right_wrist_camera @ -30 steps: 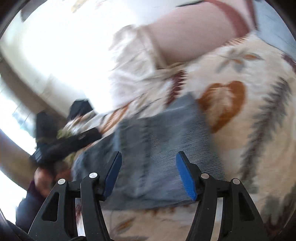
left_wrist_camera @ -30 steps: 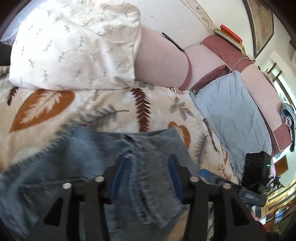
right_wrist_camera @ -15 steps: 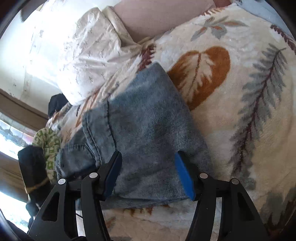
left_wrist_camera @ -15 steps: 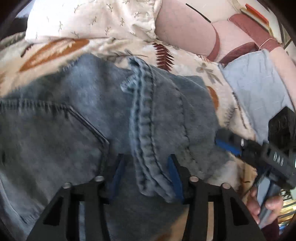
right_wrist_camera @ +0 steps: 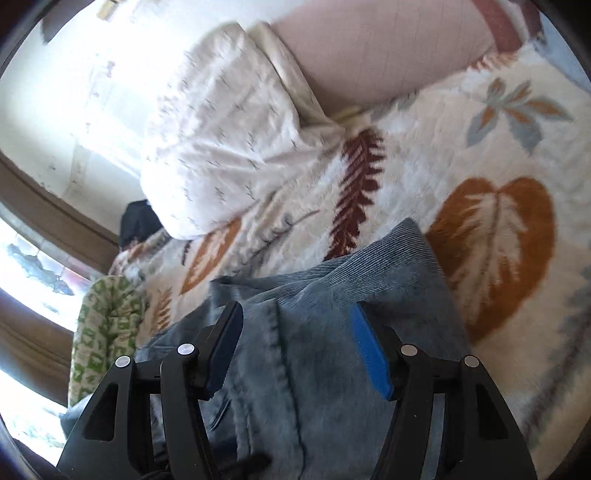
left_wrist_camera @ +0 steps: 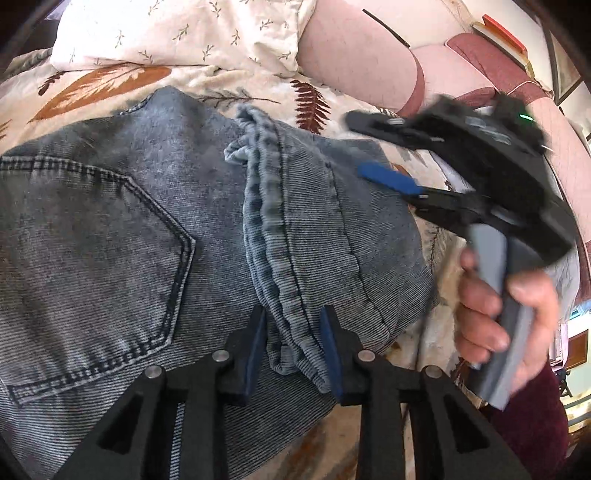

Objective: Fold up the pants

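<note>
The jeans (left_wrist_camera: 155,229) lie folded on the leaf-print blanket (left_wrist_camera: 110,79), back pocket (left_wrist_camera: 92,266) facing up, on the near side of the white pillow (left_wrist_camera: 177,33).

Left gripper (left_wrist_camera: 291,347): blue pads bracket a bunched ridge of denim, the hem/seam fold (left_wrist_camera: 273,229), at the jeans' near edge. The fabric sits between the fingers and looks pinched; the left pad is partly buried in cloth, so contact on that side is not fully visible.

Right gripper (right_wrist_camera: 295,354): fingers spread wide, with flat denim (right_wrist_camera: 332,369) showing in the gap and nothing held. From the left wrist camera it appears motion-blurred (held in the person's right hand (left_wrist_camera: 506,314)) over the jeans' far-right corner, away from the pocket; one blue pad (left_wrist_camera: 391,179) is just over the denim edge. Cannot tell whether it touches.

Relative to the jeans:
- pillow beyond them, resting on the blanket
- pink cushion (left_wrist_camera: 354,48) beyond and to the right, next to the pillow
- orange leaf motif (right_wrist_camera: 495,243) on the blanket just beside the folded corner in the right wrist view
- green patterned fabric (right_wrist_camera: 103,332) off to the left edge in that same view
</note>
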### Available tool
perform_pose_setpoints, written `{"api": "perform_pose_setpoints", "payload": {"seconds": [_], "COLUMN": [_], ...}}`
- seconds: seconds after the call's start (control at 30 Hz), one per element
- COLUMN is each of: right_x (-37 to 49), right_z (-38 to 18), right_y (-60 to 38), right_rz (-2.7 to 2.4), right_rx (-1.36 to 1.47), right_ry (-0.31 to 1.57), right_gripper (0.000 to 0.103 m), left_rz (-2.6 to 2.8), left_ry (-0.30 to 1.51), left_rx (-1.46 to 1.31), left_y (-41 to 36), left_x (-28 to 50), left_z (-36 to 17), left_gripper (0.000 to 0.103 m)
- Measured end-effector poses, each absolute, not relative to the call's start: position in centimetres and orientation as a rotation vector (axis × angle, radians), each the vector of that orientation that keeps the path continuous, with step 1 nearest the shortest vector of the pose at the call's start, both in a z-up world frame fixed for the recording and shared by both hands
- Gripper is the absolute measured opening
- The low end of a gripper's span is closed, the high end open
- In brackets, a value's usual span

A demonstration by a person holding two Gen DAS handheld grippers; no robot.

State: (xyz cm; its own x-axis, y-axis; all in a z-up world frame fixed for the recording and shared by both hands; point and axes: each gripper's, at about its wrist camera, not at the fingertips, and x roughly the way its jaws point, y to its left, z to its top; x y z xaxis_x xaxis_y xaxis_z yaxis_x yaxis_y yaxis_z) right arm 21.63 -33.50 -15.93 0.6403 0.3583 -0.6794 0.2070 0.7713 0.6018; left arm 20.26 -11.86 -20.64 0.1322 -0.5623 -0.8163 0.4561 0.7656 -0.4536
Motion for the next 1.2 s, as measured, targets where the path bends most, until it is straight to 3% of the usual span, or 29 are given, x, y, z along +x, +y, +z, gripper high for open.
{"api": "perform_pose_setpoints", "payload": {"seconds": [0.1, 0.17, 0.23, 0.43, 0.6, 0.83, 1.03, 1.2], "right_x": [23.2, 23.0, 22.8, 20.3, 17.6, 14.0, 12.5, 17.4], "right_z": [-18.8, -19.0, -18.8, -15.5, -12.5, -10.4, -10.8, -9.0], "right_y": [-34.1, -34.7, -35.2, -34.5, -29.8, -19.0, -11.0, -7.8], "right_rz": [0.096, 0.124, 0.12, 0.13, 0.201, 0.35, 0.451, 0.482], "right_rx": [0.745, 0.799, 0.856, 0.861, 0.762, 0.549, 0.352, 0.301], "right_ry": [0.955, 0.89, 0.878, 0.824, 0.806, 0.863, 0.93, 0.952], "right_gripper": [0.064, 0.072, 0.072, 0.075, 0.075, 0.075, 0.075, 0.075], "left_rz": [-0.743, -0.746, -0.74, -0.634, -0.381, -0.16, -0.224, -0.257], "left_ry": [1.245, 1.253, 1.247, 1.055, 0.918, 0.886, 0.957, 0.99], "left_rx": [-0.125, -0.152, -0.164, -0.052, -0.012, -0.231, -0.277, -0.324], "left_y": [-11.4, -10.9, -10.1, -3.6, 6.0, 17.6, 17.8, 17.1], "left_x": [20.2, 20.2, 19.9, 15.7, 13.4, 14.7, 14.4, 15.1], "left_z": [-20.7, -20.6, -20.2, -15.0, -12.5, -13.9, -15.8, -17.1], "left_gripper": [0.032, 0.032, 0.032, 0.033, 0.062, 0.064, 0.064, 0.074]}}
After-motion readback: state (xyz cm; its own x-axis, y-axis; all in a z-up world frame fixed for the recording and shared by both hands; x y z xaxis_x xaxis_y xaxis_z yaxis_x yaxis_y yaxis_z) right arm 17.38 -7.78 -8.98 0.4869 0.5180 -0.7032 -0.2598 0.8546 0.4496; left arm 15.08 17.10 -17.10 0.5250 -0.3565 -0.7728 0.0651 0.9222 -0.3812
